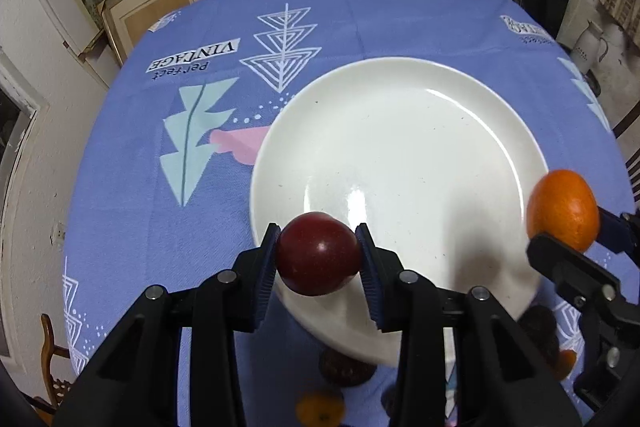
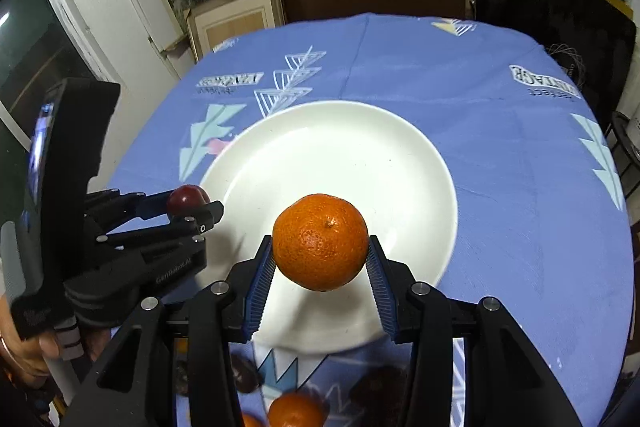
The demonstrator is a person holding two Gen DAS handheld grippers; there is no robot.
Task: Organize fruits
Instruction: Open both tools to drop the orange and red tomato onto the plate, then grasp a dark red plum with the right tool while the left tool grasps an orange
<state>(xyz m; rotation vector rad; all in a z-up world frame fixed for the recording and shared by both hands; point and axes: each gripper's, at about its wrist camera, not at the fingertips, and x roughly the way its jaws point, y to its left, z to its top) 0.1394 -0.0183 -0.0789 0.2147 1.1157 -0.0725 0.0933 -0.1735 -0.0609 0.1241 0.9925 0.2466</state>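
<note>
My left gripper [image 1: 319,259] is shut on a dark red plum [image 1: 319,259] and holds it above the near left rim of a white plate [image 1: 400,131]. My right gripper [image 2: 320,251] is shut on an orange mandarin [image 2: 320,242] above the near part of the plate [image 2: 340,155]. The left gripper with the plum [image 2: 187,199] shows at the left of the right wrist view. The right gripper holding the mandarin [image 1: 563,209] shows at the right of the left wrist view.
A blue patterned tablecloth [image 1: 160,227] covers the round table. More fruit lies near the table's front edge: a dark plum [image 1: 346,367] and mandarins [image 1: 320,407], [image 2: 296,409]. Boxes and shelves stand behind the table. A wooden chair [image 1: 52,355] stands at the left.
</note>
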